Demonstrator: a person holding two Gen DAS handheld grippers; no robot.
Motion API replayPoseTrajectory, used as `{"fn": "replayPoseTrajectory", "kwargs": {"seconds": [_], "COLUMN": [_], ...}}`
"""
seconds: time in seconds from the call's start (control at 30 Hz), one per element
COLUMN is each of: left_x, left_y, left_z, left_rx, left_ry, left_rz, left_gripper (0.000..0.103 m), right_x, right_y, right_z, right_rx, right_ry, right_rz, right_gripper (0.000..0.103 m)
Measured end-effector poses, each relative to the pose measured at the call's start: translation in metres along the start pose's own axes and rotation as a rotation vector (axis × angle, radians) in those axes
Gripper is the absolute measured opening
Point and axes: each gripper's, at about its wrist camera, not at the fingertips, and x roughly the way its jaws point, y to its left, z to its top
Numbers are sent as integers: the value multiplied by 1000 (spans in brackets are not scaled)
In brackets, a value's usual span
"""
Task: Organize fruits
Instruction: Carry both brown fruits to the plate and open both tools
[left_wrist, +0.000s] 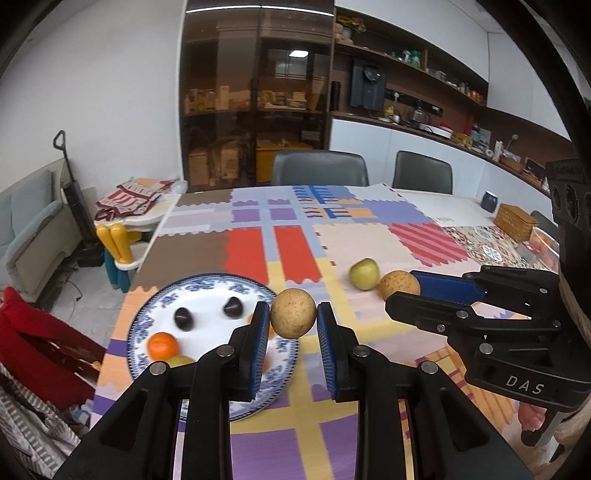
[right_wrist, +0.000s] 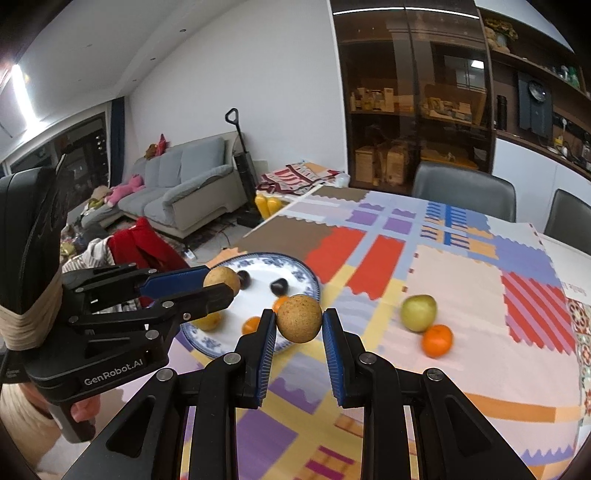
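Note:
My left gripper (left_wrist: 293, 314) is shut on a brown speckled round fruit (left_wrist: 293, 313), held above the right edge of a blue-and-white plate (left_wrist: 207, 295). On the plate lie two dark fruits (left_wrist: 183, 318), an orange (left_wrist: 162, 345) and a yellowish fruit partly hidden by my fingers. My right gripper (right_wrist: 299, 321) is shut on a second brown round fruit (right_wrist: 299, 318), above the cloth just right of the plate (right_wrist: 273, 263). Each gripper shows in the other's view, still gripping its fruit: right gripper (left_wrist: 400, 291), left gripper (right_wrist: 221, 282). A green apple (right_wrist: 419, 312) and an orange (right_wrist: 437, 340) lie on the cloth to the right.
A patchwork cloth (left_wrist: 369, 236) covers the table. Two grey chairs (left_wrist: 319, 168) stand at the far side. A wicker box (left_wrist: 515, 217) and a dark cup (left_wrist: 489, 201) sit at the far right. A sofa (right_wrist: 184, 184) and a red garment (right_wrist: 147, 247) are off to the left.

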Motion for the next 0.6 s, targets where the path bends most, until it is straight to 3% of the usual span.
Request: {"fn": "replayPoseTrajectory", "kwargs": {"seconds": [0.6], "left_x": [3], "left_y": [70], "left_z": [-14], "left_rx": [-58], "left_ry": [38], "left_rz": [100], "left_gripper": [26], "right_x": [64], "right_y": [43], "right_z": [18], "right_rx": [-51], "right_ry": [78], "right_rz": [71], "right_gripper": [27]}}
